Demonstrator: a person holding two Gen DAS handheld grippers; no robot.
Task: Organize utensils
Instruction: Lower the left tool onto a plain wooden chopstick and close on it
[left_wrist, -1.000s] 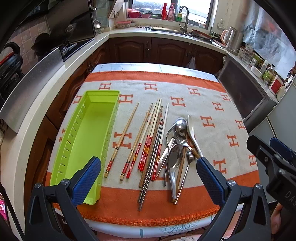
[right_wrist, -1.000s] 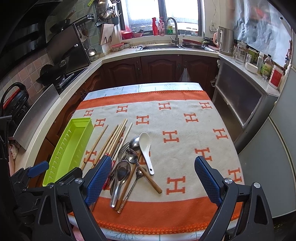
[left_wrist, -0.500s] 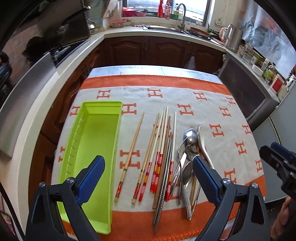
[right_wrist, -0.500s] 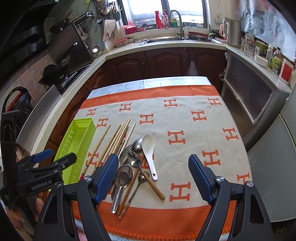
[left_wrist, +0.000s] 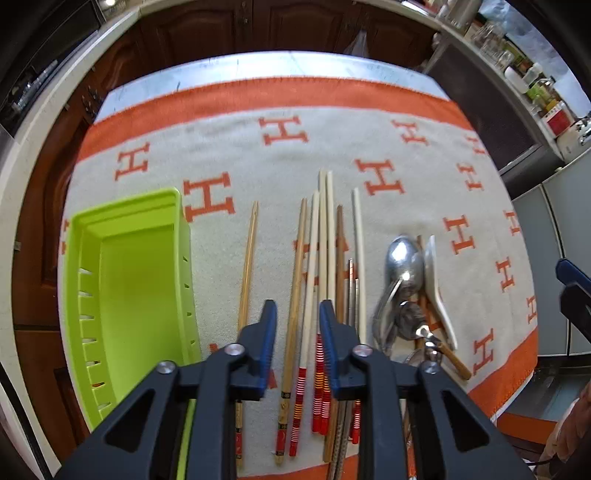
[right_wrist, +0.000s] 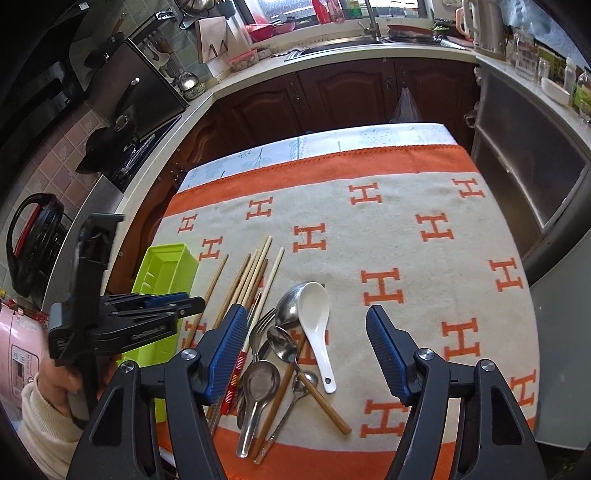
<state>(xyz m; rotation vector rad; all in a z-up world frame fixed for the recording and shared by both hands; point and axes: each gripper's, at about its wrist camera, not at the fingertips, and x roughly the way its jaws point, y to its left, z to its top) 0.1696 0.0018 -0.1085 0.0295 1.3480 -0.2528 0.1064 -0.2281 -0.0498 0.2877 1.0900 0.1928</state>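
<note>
The green plastic tray (left_wrist: 125, 295) lay empty on the orange-and-cream cloth (left_wrist: 332, 147), and everything else was placed off it. Just beside its right wall lay a lone bamboo chopstick pair (left_wrist: 248, 266), then the main chopsticks bundle (left_wrist: 321, 258), and beyond that the heap of metal spoons (right_wrist: 284, 350) with the white ceramic spoon (right_wrist: 316, 317) on its far side from the tray. The left gripper (left_wrist: 297, 314) hung over the bundle near its red-banded ends; its jaws had just been closing to a narrow gap, with two or three sticks showing between them, though whether the pads pressed on them could not be told. The right gripper (right_wrist: 306, 343) stood wide above the spoon heap, its jaws having just been closing a little with nothing pinched. The step looked like the first pick of chopsticks; next, a firm pinch, a lift, and a carry over to the tray.
</note>
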